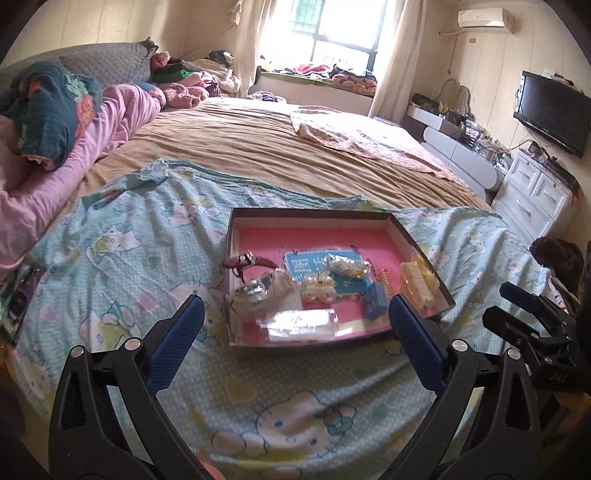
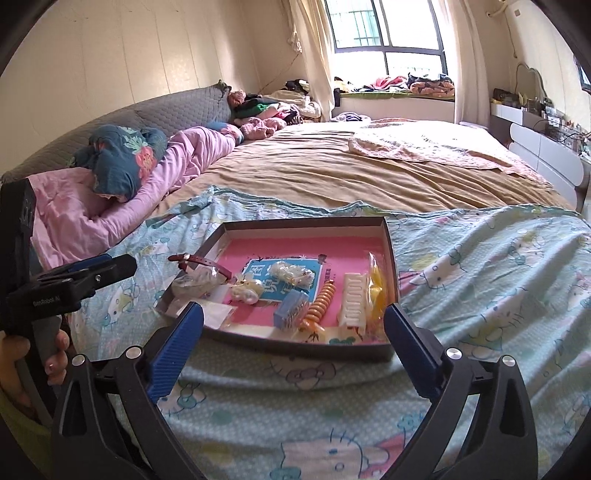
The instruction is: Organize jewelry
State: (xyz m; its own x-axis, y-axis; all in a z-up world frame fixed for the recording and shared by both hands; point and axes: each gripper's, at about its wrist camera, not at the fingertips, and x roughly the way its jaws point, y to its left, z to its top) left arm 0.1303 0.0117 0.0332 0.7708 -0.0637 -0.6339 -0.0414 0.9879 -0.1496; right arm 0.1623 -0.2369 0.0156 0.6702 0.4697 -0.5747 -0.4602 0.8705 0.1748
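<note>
1. The left gripper (image 1: 295, 325) hovers with its blue-padded fingers (image 1: 177, 332) spread wide apart and nothing between them, just short of the near edge of the tray
2. The right gripper (image 2: 293, 332) likewise stands wide apart and empty, its blue pads (image 2: 410, 347) framing the tray's near wall
3. The shallow cardboard tray (image 2: 306, 225) has dark outer walls and a pink floor with a blue printed label; it lies on a pale blue cartoon-cat sheet (image 2: 498, 280) at the near side of the bed
4. Inside, seen from the right wrist: a dark red strap (image 2: 207, 263) hanging over the left wall, clear crinkled bags of pale jewelry (image 2: 291, 274), a small blue box (image 2: 290, 310), an orange spiral hair tie (image 2: 321, 304), a white comb-like clip (image 2: 352, 304) and a yellow piece in plastic (image 2: 378, 288) against the right wall
5. A flat clear packet (image 1: 301, 321) lies at the tray's near-left corner
6. Beyond the sheet, a tan bedspread (image 1: 258, 147) covers the bed, with pink bedding (image 2: 110, 210) along the left
7. A window (image 1: 332, 33) glares at the far end; a wall-mounted TV (image 1: 550, 110) hangs above white drawers (image 1: 532, 188)
</note>
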